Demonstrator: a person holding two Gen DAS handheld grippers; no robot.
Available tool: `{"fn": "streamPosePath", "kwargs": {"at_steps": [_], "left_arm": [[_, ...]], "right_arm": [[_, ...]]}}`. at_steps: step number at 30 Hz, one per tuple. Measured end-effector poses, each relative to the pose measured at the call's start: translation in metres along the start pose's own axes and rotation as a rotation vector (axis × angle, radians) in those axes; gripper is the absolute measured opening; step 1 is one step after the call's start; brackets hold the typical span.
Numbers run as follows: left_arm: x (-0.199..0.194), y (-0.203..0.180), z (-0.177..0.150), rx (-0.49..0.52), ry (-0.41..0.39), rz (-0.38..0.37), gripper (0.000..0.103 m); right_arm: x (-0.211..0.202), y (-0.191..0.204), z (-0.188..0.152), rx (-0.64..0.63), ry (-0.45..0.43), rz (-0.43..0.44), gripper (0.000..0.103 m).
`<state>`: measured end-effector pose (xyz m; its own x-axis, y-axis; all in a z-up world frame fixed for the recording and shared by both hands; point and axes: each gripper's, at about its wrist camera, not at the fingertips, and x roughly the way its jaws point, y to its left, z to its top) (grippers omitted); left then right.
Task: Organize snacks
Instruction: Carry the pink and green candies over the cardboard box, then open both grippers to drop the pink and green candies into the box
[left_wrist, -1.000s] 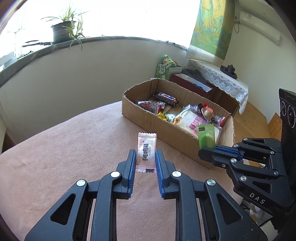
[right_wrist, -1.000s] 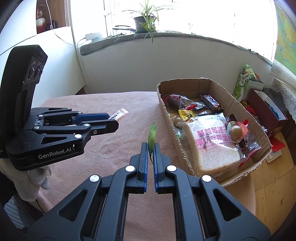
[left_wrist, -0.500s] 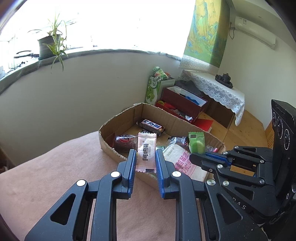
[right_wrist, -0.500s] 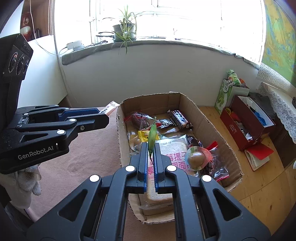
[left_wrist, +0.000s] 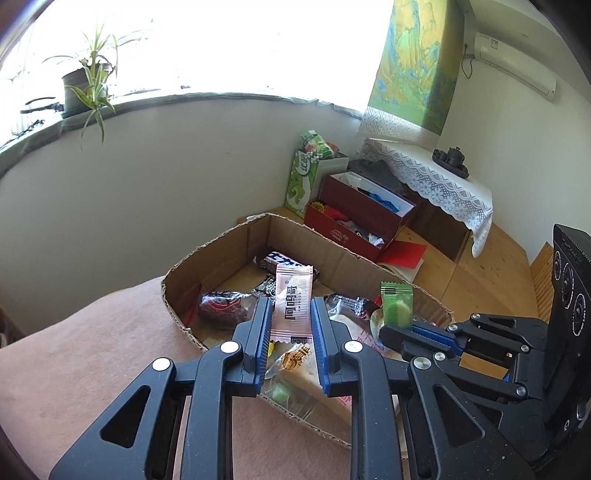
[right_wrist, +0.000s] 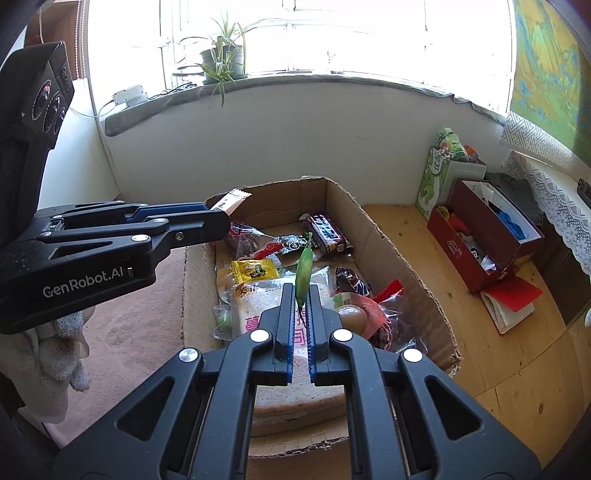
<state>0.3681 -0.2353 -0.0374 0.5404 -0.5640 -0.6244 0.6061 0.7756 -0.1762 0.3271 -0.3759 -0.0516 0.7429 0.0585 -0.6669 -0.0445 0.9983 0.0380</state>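
Hovering over cardboard box (right_wrist: 388, 236): left hand-held gripper (left_wrist: 288, 328) clamped on pink sachet (left_wrist: 291, 302), long axis upright; right hand-held gripper (right_wrist: 300, 302) pinched on green candy (right_wrist: 303, 273). Box directly below both; release judged next.

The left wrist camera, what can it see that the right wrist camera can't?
Only the left wrist view shows the pink candy packet's printed face and the air conditioner. Only the right wrist view shows the yellow snack packet and the white box on the windowsill. Both show the cardboard box, the green candy packet, the left gripper and the right gripper.
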Motion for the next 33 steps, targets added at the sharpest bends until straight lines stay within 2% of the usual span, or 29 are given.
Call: {"fn": "streamPosePath", "kwargs": {"at_steps": [5,8,9,10,12,17,21,24,27,33], "left_arm": [[0.002,-0.002,0.003,0.002,0.0,0.007,0.021],[0.001,-0.002,0.004,0.001,-0.004,0.009,0.027],[0.0,-0.002,0.004,0.002,-0.007,0.012,0.029],[-0.001,-0.002,0.004,0.004,-0.009,0.017,0.029],[-0.002,-0.002,0.005,0.002,-0.01,0.016,0.029],[-0.006,-0.002,0.004,0.003,-0.016,0.018,0.035],[-0.012,-0.005,0.004,0.01,-0.025,0.023,0.036],[-0.02,-0.005,0.002,0.006,-0.038,0.025,0.041],[-0.028,-0.005,0.0,0.012,-0.046,0.034,0.042],[-0.044,-0.006,-0.006,0.011,-0.066,0.056,0.053]], "right_arm": [[0.002,-0.002,-0.001,0.002,0.003,-0.001,0.005],[0.004,-0.003,-0.001,0.006,0.007,-0.004,0.006],[0.004,-0.003,-0.001,0.008,0.006,-0.004,0.011],[0.004,-0.003,-0.001,0.01,0.005,-0.005,0.021],[0.003,-0.004,-0.001,0.011,-0.003,-0.012,0.034],[-0.004,-0.001,-0.001,0.007,-0.019,-0.022,0.044],[-0.011,0.002,-0.003,0.01,-0.025,-0.029,0.046],[-0.018,0.004,-0.005,0.016,-0.036,-0.037,0.057],[-0.026,0.007,-0.008,0.017,-0.044,-0.043,0.058],[-0.04,0.014,-0.015,0.017,-0.054,-0.074,0.059]]}}
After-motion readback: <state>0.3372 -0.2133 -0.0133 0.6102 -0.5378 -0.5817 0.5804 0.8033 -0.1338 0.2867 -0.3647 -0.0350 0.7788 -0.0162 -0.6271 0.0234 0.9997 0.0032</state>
